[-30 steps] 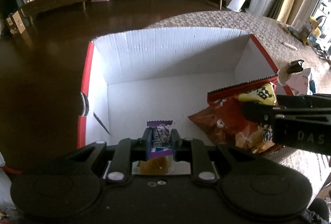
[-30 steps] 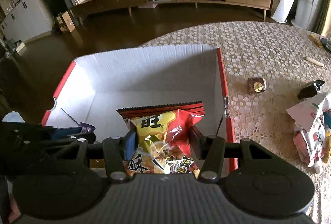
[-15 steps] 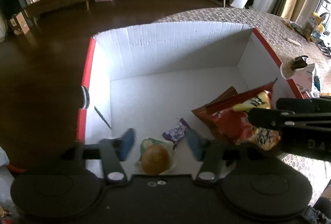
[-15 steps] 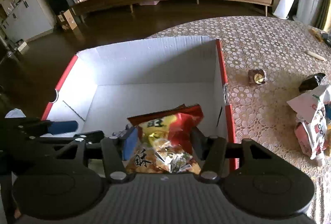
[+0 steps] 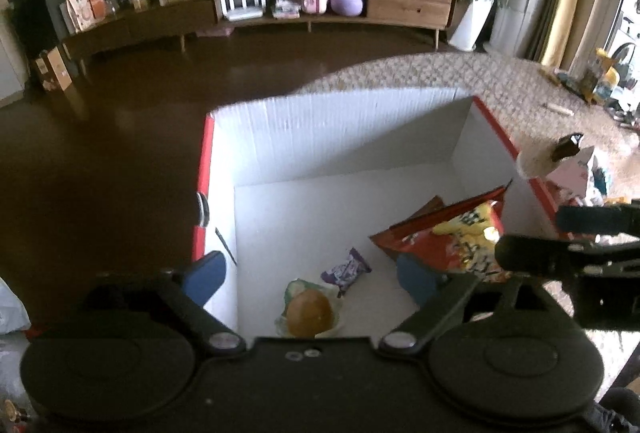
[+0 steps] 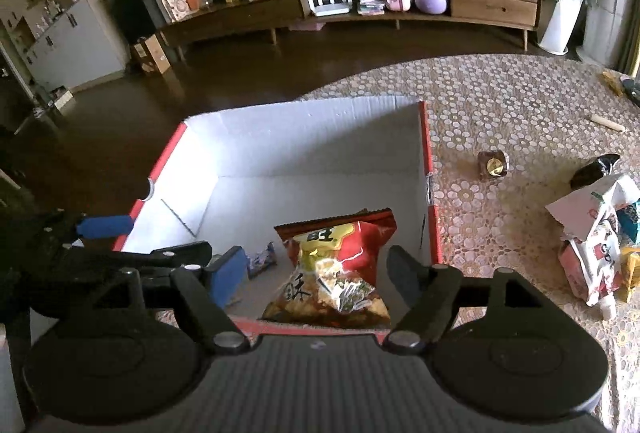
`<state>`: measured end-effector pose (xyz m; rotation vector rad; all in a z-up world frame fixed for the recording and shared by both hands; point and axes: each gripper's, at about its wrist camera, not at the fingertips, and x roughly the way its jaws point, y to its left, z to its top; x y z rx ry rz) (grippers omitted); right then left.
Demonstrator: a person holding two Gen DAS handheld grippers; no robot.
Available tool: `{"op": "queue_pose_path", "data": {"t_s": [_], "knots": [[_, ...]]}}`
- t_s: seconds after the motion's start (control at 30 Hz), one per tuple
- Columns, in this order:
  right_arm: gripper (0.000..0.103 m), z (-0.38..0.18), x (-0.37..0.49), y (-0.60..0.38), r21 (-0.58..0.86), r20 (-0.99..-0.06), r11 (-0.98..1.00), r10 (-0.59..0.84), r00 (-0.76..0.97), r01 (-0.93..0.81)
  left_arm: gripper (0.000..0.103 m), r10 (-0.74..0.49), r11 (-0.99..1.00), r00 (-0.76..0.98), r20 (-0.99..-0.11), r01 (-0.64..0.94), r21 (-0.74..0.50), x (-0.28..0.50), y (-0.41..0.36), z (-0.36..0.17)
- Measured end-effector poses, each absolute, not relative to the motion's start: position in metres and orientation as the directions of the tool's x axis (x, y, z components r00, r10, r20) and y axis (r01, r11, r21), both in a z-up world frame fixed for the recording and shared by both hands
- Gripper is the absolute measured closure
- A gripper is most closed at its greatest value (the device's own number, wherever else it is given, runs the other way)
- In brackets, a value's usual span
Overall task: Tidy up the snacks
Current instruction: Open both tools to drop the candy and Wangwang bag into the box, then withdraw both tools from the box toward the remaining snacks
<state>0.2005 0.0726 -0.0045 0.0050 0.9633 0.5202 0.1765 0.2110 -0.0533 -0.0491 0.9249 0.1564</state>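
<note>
A white cardboard box with red rims [image 5: 340, 137] [image 6: 304, 137] stands on the table. Inside lie a red and yellow snack bag [image 5: 448, 237] [image 6: 336, 265], a small purple candy wrapper [image 5: 346, 271] [image 6: 260, 259] and a round bun in clear wrap [image 5: 310, 313]. My left gripper [image 5: 312, 275] is open above the box's near left corner, over the bun and the wrapper. My right gripper [image 6: 316, 273] is open above the box's near right corner, its fingers on either side of the snack bag and apart from it.
On the patterned tablecloth right of the box are a small brown wrapped sweet [image 6: 494, 165], a dark packet [image 6: 596, 165] and a torn white and pink snack package [image 6: 596, 241]. A low wooden sideboard [image 6: 360, 5] stands across the dark floor.
Both grippers have opened. The purple wrapper dropped from the left gripper into the box, and the snack bag dropped from the right gripper. Both grippers have lifted back a little.
</note>
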Motion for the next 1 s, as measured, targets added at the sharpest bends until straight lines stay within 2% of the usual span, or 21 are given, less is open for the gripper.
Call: {"op": "queue_pose_path", "data": {"t_s": [0.07,0.17,0.53,1.0], "knots": [[0.019,0.003,0.194,0.067,0.236,-0.768,0.876,0.433,0.472,-0.420,0.005,0.106,0.988,0.611,-0.785,-0.151,0.016,0.171,0.209,-0.045],[0.018,0.014,0.185,0.059,0.240,-0.753,0.874,0.442,0.487,-0.422,0.000,0.109,0.989,0.638,-0.762,-0.149,0.016,0.164,0.203,-0.033],[0.018,0.047,0.149,0.014,0.250,-0.708,0.877,0.455,0.540,-0.411,0.000,0.067,0.994,0.725,-0.685,-0.106,-0.014,0.140,0.168,0.006],[0.018,0.056,0.123,-0.080,0.234,-0.703,0.918,0.387,0.597,-0.320,0.000,-0.069,0.998,0.757,-0.650,0.061,-0.036,0.133,0.081,0.026]]}}
